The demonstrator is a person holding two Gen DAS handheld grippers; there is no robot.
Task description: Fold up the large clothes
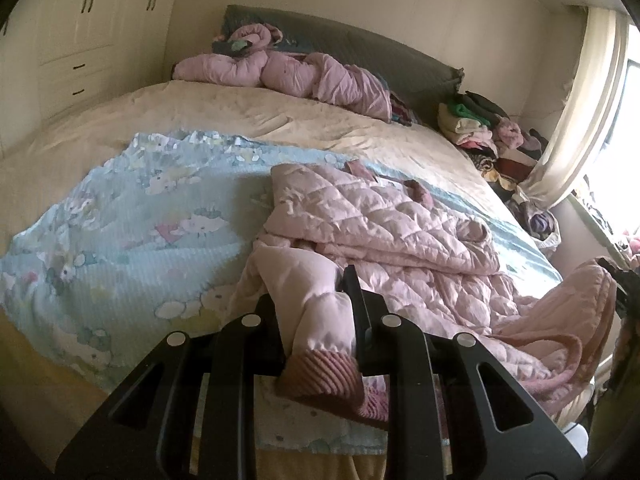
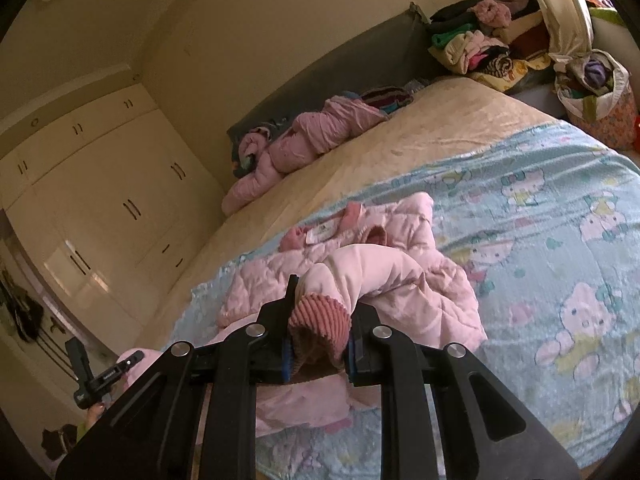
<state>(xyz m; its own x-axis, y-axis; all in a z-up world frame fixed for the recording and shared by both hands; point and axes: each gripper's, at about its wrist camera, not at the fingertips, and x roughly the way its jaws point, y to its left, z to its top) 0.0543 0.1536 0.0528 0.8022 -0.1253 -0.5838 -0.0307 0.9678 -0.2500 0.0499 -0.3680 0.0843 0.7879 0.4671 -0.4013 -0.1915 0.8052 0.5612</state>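
The left tongs [image 1: 316, 300] are matte black, with slotted arms and four round silver screws across the linkage. The right tongs [image 2: 324, 312] are built the same, black with silver screws, and carry blue pads [image 2: 286, 360] inside the fingers.

Pink jacket [image 1: 384, 224], centre of the left wrist view: quilted cloth, diamond-stitched, showing a faint sheen; sleeve fabric is looking smoother and matt. Cuff [image 1: 320, 376], lower centre: ribbed knit, darker pink, coarse. Second cuff [image 2: 318, 312] in the right wrist view is showing the same ribbing.

Left gripper [image 1: 310, 296] and right gripper [image 2: 326, 300]: matt black plastic by the look of it, with shiny round metal pins; blue pads are showing on the right one.

Blanket [image 1: 120, 216], left: pale blue printed cloth, finely textured, matt. Bedspread [image 1: 240, 112], upper centre: cream cloth, slightly lustrous, creased. Wardrobe [image 2: 100, 220], left: glossy cream panels reflecting light, dark handles. Headboard [image 1: 360, 44]: grey, matt, padded-looking.
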